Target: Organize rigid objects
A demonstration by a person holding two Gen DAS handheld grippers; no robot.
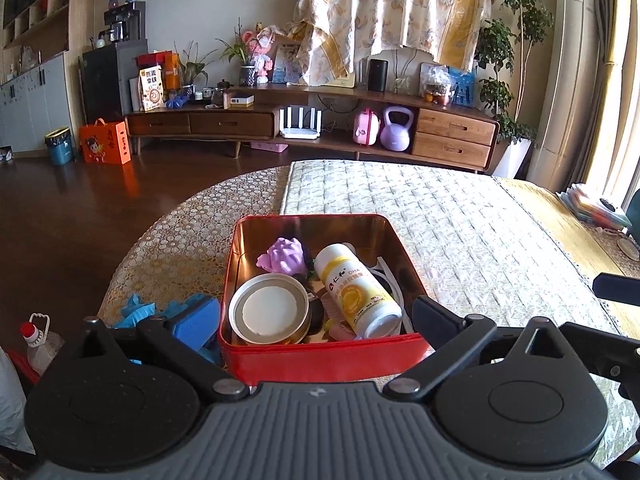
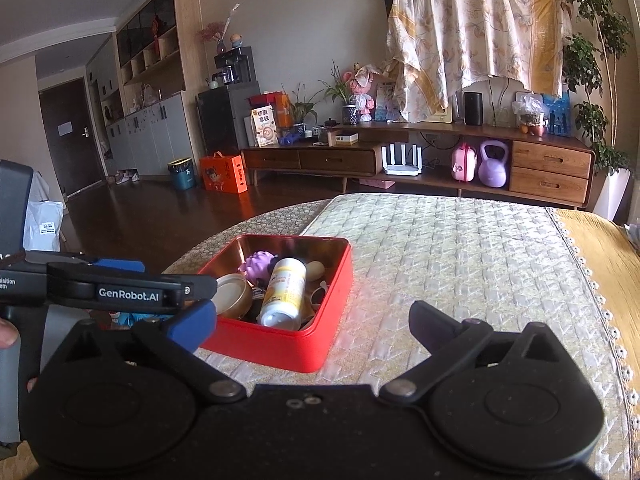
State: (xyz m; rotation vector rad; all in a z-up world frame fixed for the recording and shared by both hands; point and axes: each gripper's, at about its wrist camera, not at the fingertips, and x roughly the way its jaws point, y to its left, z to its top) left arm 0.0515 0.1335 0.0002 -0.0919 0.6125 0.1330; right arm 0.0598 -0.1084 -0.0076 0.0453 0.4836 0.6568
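A red square tin (image 1: 320,354) (image 2: 332,276) sits open on the quilted table cover. Inside lie a white and yellow bottle (image 1: 356,290) (image 2: 283,290) on its side, a purple ridged toy (image 1: 282,256) (image 2: 259,266), a round gold tin with a white lid (image 1: 270,310) (image 2: 232,289) and small items under them. My left gripper (image 1: 316,316) is open, its fingers either side of the tin's near wall. My right gripper (image 2: 312,320) is open and empty, to the right of the tin. The left gripper's body shows in the right wrist view (image 2: 120,288).
The quilted cover (image 2: 460,260) stretches right and back to the table's edges. Blue gloves or cloth (image 1: 136,310) lie left of the tin. A plastic bottle (image 1: 38,344) stands off the table at far left. A TV cabinet (image 1: 320,120) is across the room.
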